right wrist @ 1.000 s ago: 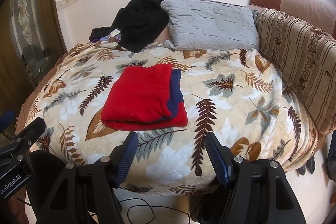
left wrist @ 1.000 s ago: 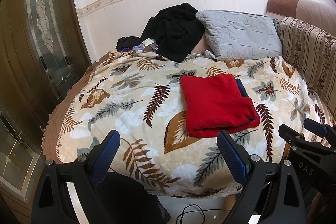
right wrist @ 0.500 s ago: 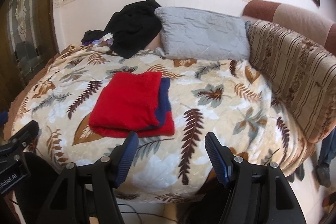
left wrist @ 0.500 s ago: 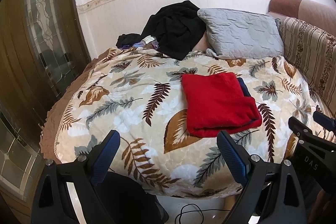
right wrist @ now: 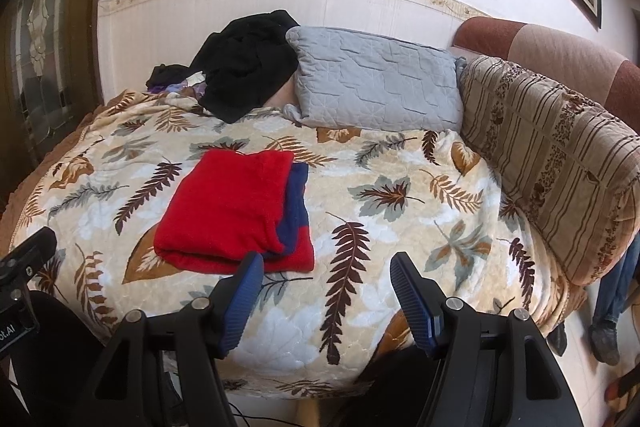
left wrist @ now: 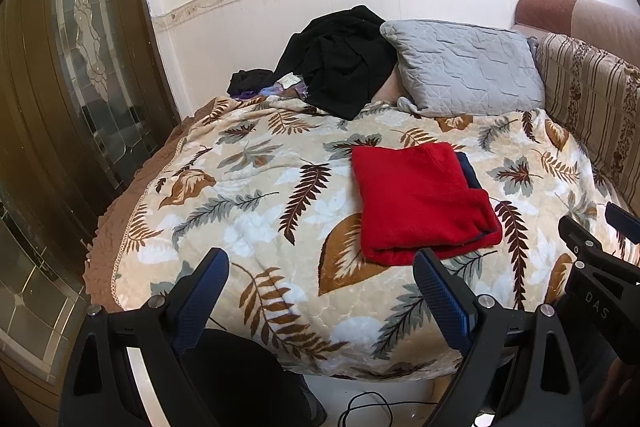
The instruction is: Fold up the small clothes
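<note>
The red garment lies folded into a compact, roughly rectangular stack on the leaf-print blanket, right of centre in the left wrist view and left of centre in the right wrist view. Its fabric is fleecy. A navy layer protrudes along the right edge of the stack, and a red layer shows beneath it at the lower right corner. The near edge is a rounded fold.

The left gripper is at the bottom of its frame, jaws spread, nothing between them. The right gripper is likewise spread and empty; its left finger overlaps the garment's near edge in the picture, contact not determinable.

A grey pillow and a black clothing pile occupy the upper centre, well apart from the stack.
</note>
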Demonstrator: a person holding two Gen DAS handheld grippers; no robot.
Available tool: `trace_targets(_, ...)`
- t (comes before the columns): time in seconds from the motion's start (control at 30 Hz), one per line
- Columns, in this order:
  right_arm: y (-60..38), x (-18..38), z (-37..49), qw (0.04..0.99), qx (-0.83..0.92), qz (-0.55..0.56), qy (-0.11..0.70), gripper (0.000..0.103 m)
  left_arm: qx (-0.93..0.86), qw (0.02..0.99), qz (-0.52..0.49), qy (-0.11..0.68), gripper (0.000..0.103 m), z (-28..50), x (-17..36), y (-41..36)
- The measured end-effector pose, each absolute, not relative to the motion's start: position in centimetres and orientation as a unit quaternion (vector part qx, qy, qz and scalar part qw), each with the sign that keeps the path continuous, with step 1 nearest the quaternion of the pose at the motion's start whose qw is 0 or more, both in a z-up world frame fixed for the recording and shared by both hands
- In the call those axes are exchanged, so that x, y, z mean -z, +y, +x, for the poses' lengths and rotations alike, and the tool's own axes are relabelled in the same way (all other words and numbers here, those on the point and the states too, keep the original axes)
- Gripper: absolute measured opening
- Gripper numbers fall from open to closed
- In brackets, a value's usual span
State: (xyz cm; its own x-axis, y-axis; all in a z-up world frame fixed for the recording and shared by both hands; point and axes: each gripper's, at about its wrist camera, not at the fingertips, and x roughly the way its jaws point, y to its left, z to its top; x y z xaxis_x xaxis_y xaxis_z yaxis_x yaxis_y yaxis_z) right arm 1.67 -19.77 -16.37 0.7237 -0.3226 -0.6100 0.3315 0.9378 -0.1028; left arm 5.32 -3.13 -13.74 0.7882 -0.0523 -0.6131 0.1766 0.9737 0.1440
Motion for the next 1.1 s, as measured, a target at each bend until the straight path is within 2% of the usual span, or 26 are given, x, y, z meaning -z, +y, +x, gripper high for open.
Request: trace_targets(1.1,-21.3,13.8,-1.2,0.948,0.149,0.046,0.278,0.070,0.050,0.951,0.133,0.275,0.093,2.1,10.2,-5.6)
